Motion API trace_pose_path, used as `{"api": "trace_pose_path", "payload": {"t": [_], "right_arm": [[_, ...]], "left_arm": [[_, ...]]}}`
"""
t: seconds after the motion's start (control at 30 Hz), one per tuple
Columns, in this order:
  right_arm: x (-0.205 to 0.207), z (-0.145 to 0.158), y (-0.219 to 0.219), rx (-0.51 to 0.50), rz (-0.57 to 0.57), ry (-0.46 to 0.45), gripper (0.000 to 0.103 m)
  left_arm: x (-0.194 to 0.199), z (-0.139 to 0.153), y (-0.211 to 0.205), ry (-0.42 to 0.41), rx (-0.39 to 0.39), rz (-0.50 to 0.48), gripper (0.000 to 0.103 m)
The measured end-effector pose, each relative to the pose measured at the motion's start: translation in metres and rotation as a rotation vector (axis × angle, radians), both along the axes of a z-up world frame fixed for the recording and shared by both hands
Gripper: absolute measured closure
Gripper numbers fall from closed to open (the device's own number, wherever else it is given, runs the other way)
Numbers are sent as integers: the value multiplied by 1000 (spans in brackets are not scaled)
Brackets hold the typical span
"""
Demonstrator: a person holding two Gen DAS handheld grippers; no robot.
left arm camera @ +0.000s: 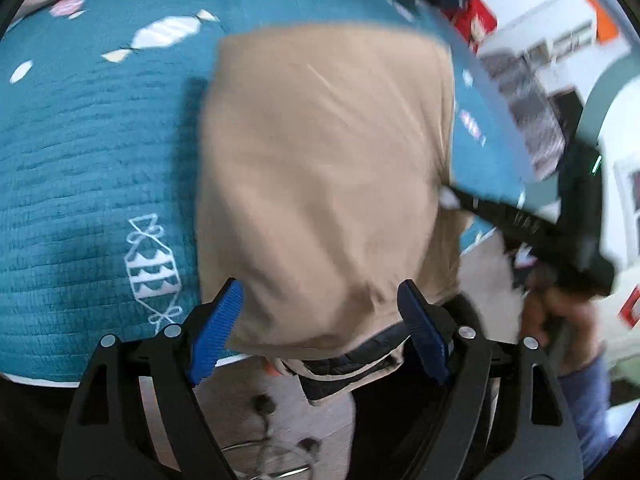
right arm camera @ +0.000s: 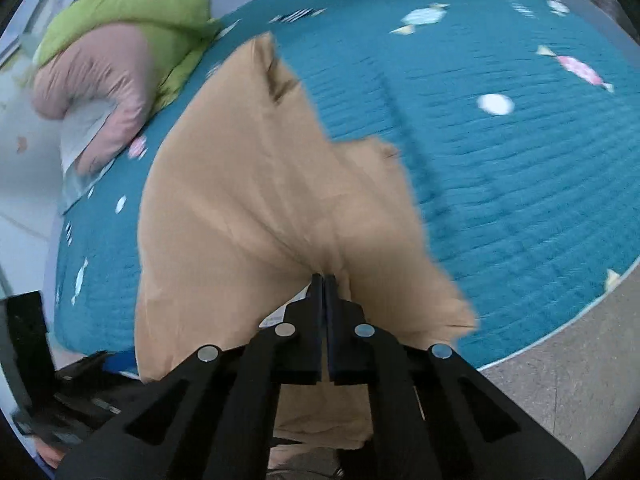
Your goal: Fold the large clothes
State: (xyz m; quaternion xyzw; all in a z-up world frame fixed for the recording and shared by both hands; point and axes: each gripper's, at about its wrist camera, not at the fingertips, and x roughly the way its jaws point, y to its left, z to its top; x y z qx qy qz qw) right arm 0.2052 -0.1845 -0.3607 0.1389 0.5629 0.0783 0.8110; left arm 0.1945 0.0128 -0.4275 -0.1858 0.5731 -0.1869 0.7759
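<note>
A large tan garment [left arm camera: 320, 184] lies on the teal quilted bed [left arm camera: 92, 152], its near end hanging over the bed's front edge. My left gripper [left arm camera: 320, 320] is open, its blue pads [left arm camera: 218, 328] either side of the garment's near end, not closed on it. The right gripper shows in the left wrist view [left arm camera: 452, 196] at the garment's right edge. In the right wrist view the right gripper [right arm camera: 325, 280] is shut on a pinched fold of the tan garment [right arm camera: 256, 184], which spreads ahead over the bed [right arm camera: 500, 168].
A green and pink bundle of bedding [right arm camera: 120, 52] lies at the bed's far left. The bed's front edge [right arm camera: 560, 332] meets grey floor. Shelves and a red object [left arm camera: 476, 20] stand beyond the bed's right side. A dark waistband-like piece [left arm camera: 352, 364] hangs below the garment.
</note>
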Motion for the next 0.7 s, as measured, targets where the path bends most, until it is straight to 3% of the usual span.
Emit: {"api": "trace_pose_path", "payload": {"t": [0.07, 0.17, 0.2, 0.27, 0.33, 0.4, 0.43, 0.47, 0.57, 0.7], "right_arm": [[-2, -4, -14, -3, -28, 14, 101], [-1, -7, -17, -145, -33, 11, 99], [1, -9, -15, -142, -16, 18, 97], [5, -15, -16, -74, 3, 47, 81], [6, -15, -19, -70, 7, 51, 75], [4, 3, -20, -71, -9, 23, 55], [0, 13, -19, -58, -6, -8, 39], [-3, 21, -19, -59, 0, -28, 31], [-6, 36, -5, -56, 87, -79, 22], [7, 16, 9, -187, 183, -49, 18]], "left_arm": [[4, 4, 11, -18, 2, 35, 22], [10, -1, 18, -3, 32, 78, 22], [12, -6, 21, 17, 32, 92, 21], [15, -17, 24, 60, 31, 100, 21], [17, -28, 21, 80, 61, 96, 21], [16, -34, 16, 90, 70, 75, 21], [16, -36, 10, 90, 73, 57, 21], [15, -37, 8, 89, 72, 44, 21], [16, -38, -6, 85, 69, 9, 21], [15, -36, -18, 77, 82, -21, 21]]}}
